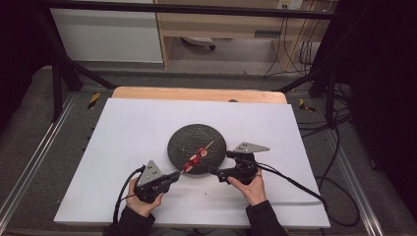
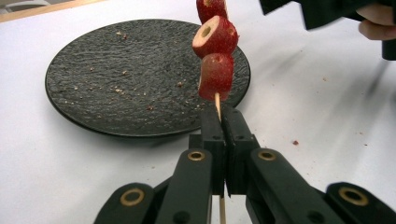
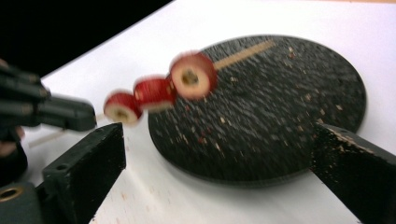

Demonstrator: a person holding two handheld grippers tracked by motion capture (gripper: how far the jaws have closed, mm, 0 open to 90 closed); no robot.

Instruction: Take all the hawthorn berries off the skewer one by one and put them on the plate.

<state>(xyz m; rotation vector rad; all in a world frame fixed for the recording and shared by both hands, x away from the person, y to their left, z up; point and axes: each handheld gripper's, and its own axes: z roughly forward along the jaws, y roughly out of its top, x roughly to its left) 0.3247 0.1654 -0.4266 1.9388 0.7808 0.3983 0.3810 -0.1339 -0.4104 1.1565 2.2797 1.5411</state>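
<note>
A thin wooden skewer carries three red fruit slices with pale cut faces, and it is held in the air over the near edge of a round black plate with a rough stone-like surface. The lowest slice sits just above the tips of the left gripper, whose two black jaws are pressed together on the bare lower part of the stick; the stick passes down between the jaws and comes out below them. In the high view the skewer slants from the left gripper up and to the right across the plate, and its free pointed end lies over the dark surface.

The right gripper stands at the right side of the plate, near its rim. In the right gripper view its jaws are wide apart and hold nothing: one jaw is at the left below the slices, the other at the right, against the plate's edge. The slices hang between and beyond these two jaws, not touching them.

Small brown crumbs are scattered on the plate and on the white table surface. A person's hands hold both grippers, and black cables trail from them.
</note>
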